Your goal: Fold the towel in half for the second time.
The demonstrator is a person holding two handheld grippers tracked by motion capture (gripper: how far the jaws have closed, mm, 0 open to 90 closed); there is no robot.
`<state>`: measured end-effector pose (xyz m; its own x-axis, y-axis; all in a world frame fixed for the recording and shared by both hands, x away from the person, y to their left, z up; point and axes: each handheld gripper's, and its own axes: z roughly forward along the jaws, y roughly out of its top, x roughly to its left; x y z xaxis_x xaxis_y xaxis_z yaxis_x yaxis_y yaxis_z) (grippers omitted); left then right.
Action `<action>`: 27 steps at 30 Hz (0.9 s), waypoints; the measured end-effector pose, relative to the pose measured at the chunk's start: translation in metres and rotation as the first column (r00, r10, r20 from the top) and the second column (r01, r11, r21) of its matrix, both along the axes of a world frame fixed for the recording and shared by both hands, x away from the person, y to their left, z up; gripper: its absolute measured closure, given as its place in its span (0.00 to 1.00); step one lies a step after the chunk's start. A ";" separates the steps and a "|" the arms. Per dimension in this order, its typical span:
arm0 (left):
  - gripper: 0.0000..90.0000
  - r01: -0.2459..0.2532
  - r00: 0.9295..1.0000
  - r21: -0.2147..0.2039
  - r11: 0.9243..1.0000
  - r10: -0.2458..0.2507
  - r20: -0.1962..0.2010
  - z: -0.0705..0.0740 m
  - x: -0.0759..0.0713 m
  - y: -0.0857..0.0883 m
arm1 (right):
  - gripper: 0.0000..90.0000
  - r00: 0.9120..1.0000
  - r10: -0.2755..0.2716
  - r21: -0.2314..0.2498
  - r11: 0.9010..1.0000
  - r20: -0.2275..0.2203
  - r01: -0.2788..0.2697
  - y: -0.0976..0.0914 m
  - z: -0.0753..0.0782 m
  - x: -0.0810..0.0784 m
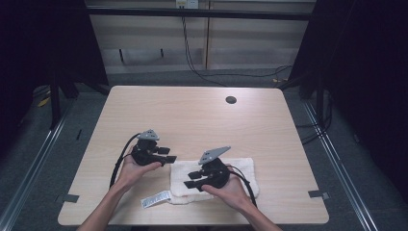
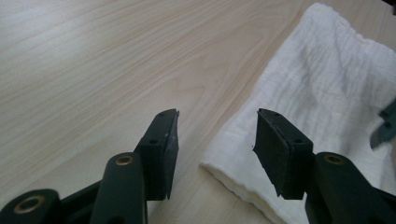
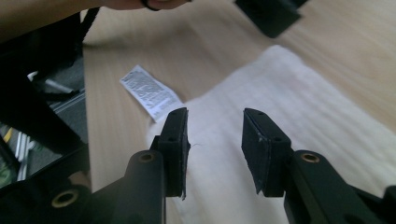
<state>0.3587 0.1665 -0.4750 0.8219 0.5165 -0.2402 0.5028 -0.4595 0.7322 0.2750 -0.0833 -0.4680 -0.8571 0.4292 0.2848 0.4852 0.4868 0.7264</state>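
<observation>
A folded white cloth (image 1: 243, 169) lies on the wooden table (image 1: 192, 115) near its front edge, with a printed care label (image 1: 156, 198) sticking out at its front left corner. My left gripper (image 1: 167, 155) is open, just left of the cloth's far left corner (image 2: 219, 161), with nothing between its jaws. My right gripper (image 1: 193, 179) is open and hovers low over the cloth's left part, pointing left. In the right gripper view the cloth (image 3: 299, 112) and the label (image 3: 149, 91) lie beyond the jaws.
A round cable hole (image 1: 231, 100) sits at the table's far right. Dark curtains flank the table, and cables run over the floor behind it. Metal rails run along both sides.
</observation>
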 end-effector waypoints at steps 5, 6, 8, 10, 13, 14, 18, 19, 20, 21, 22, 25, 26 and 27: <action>0.53 -0.001 1.000 0.006 1.000 0.001 0.001 0.000 0.000 0.002 | 0.64 0.998 0.057 0.013 0.998 -0.008 -0.057 0.023 -0.007 -0.004; 0.53 -0.008 1.000 0.005 1.000 0.008 0.001 0.000 0.000 0.003 | 0.62 0.997 0.070 0.017 0.997 -0.015 -0.070 0.026 -0.009 -0.005; 0.52 -0.010 1.000 0.003 1.000 0.010 -0.001 0.000 0.000 0.003 | 0.61 0.997 0.073 0.020 0.997 -0.024 -0.073 0.029 -0.011 -0.005; 0.51 -0.016 1.000 -0.005 1.000 0.016 -0.005 -0.001 0.000 0.004 | 0.62 0.994 0.098 0.004 0.995 -0.037 -0.098 0.038 -0.017 -0.004; 0.51 -0.014 1.000 -0.018 1.000 0.013 -0.006 0.000 0.001 0.005 | 0.62 0.993 0.116 -0.008 0.993 -0.029 -0.116 0.047 -0.020 -0.005; 0.51 -0.015 1.000 -0.018 1.000 0.015 -0.004 0.000 0.002 0.006 | 0.61 0.992 0.121 -0.026 0.992 -0.028 -0.121 0.049 -0.021 -0.006; 0.51 -0.021 1.000 -0.025 0.999 0.021 -0.005 0.001 0.005 0.006 | 0.60 0.991 0.131 -0.044 0.990 -0.027 -0.132 0.052 -0.025 -0.008; 0.51 -0.023 1.000 -0.031 0.999 0.023 -0.001 0.003 0.006 0.007 | 0.61 0.992 0.129 -0.064 0.990 -0.005 -0.129 0.051 -0.025 -0.007; 0.51 -0.023 1.000 -0.031 0.999 0.023 -0.001 0.003 0.006 0.007 | 0.62 0.991 0.134 -0.047 0.990 -0.020 -0.135 0.050 -0.024 -0.005; 0.51 -0.030 1.000 -0.035 0.999 0.030 -0.001 0.003 0.006 0.007 | 0.62 0.991 0.134 -0.047 0.990 -0.020 -0.135 0.050 -0.024 -0.005; 0.51 -0.036 0.999 -0.033 0.999 0.036 -0.006 0.002 0.007 0.009 | 0.62 0.991 0.135 -0.060 0.989 0.000 -0.135 0.049 -0.023 -0.006; 0.51 -0.037 0.999 -0.018 0.999 0.037 -0.012 -0.002 0.008 0.008 | 0.63 0.988 0.152 -0.082 0.985 0.002 -0.152 0.050 -0.024 -0.008; 0.51 -0.037 0.999 -0.018 0.999 0.037 -0.012 -0.002 0.008 0.008 | 0.63 0.988 0.157 -0.085 0.984 0.004 -0.156 0.051 -0.025 -0.010; 0.51 -0.028 1.000 -0.018 0.999 0.028 -0.015 -0.002 0.007 0.007 | 0.63 0.988 0.155 -0.090 0.984 0.008 -0.154 0.053 -0.025 -0.011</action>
